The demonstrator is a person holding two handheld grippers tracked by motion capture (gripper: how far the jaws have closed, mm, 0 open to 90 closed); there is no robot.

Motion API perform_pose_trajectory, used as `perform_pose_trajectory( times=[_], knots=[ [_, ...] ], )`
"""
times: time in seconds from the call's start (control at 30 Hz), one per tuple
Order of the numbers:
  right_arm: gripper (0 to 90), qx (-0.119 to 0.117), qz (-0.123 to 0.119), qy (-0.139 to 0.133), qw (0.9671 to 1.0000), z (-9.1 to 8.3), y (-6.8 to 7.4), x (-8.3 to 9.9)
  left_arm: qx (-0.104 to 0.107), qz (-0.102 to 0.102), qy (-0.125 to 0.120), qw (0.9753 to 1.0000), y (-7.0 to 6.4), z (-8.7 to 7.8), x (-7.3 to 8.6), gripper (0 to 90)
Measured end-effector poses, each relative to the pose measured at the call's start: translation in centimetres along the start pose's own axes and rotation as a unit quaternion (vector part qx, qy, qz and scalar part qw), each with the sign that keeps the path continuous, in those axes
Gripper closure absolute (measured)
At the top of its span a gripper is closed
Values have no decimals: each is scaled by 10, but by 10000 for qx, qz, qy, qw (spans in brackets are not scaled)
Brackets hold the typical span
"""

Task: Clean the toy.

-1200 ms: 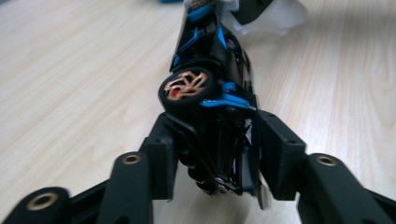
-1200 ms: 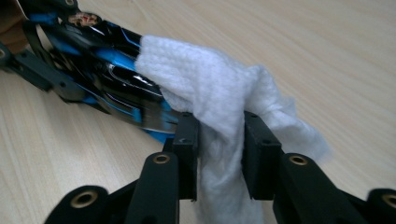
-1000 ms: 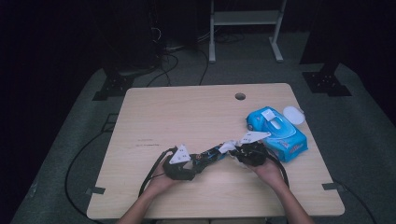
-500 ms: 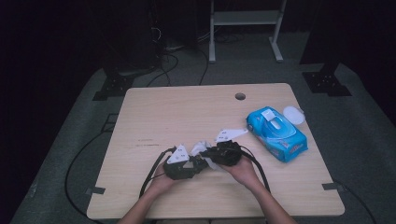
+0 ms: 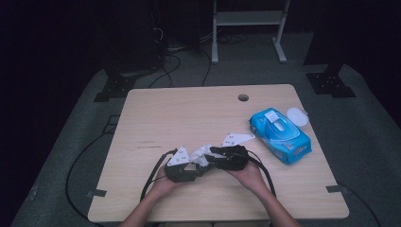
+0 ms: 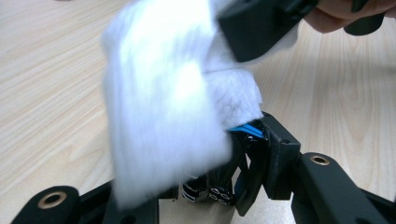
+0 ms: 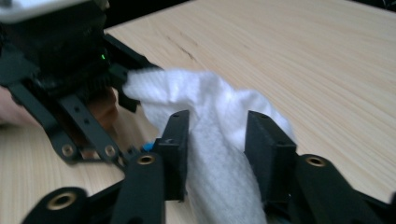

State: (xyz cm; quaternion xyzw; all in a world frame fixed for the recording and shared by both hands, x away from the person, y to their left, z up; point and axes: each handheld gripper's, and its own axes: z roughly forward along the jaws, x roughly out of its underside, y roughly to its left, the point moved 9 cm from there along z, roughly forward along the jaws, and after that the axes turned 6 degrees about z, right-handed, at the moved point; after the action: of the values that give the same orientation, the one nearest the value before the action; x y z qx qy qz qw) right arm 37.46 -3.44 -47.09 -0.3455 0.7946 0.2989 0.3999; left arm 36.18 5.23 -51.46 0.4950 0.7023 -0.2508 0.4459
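Two grippers share one white wipe (image 5: 200,154). The right gripper (image 7: 215,140) has its jaws clamped around it. The left gripper (image 6: 233,154) pinches its other end between nearly closed jaws.

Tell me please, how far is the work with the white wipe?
Done: one white wipe is out of the blue pack. In hand: the right tool pinches it, and the left tool meets it too. Left: probably spreading it or wiping the table.

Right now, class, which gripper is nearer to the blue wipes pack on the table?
Right. The right gripper sits just beside the blue wipes pack, toward the table's middle; the left gripper lies farther off, beyond the right one, both meeting at a white wipe.
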Motion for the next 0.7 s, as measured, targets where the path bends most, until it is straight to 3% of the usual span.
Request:
perform_pose_trajectory(
  times=[0.07, 0.17, 0.27, 0.33, 0.43, 0.53, 0.6, 0.63, 0.7],
  knots=[
    [690, -104, -130, 3, 9999, 7, 10, 0, 53, 1, -22, 10000, -2, 0, 0, 579],
    [814, 86, -412, 69, 9991, 15, 14, 3, 88, 68, -12, 9999, -2, -1, 0, 581],
    [861, 109, -346, 126, 9993, 10, 7, 3, 74, 107, -7, 9999, -2, -1, 0, 581],
    [864, 379, -427, 198, 9982, 3, -3, 4, 80, 118, 0, 9999, -2, -1, 0, 580],
    [864, 679, -297, 265, 9969, -10, -21, 8, 76, 141, 6, 9999, -2, -1, 0, 580],
    [866, 603, -99, 242, 9978, -15, -23, 11, 99, 91, -38, 9999, -3, 0, 0, 580],
    [866, 286, -73, 209, 9993, -10, -9, 10, 108, 69, -72, 9999, -3, 1, -1, 580],
    [866, 103, -101, 194, 9997, -5, 1, 10, 105, 59, -72, 9999, -4, 2, -1, 580],
    [866, -20, -398, 207, 9990, 4, 18, 8, 114, 60, -56, 9999, -4, 1, 0, 579]
  ],
)
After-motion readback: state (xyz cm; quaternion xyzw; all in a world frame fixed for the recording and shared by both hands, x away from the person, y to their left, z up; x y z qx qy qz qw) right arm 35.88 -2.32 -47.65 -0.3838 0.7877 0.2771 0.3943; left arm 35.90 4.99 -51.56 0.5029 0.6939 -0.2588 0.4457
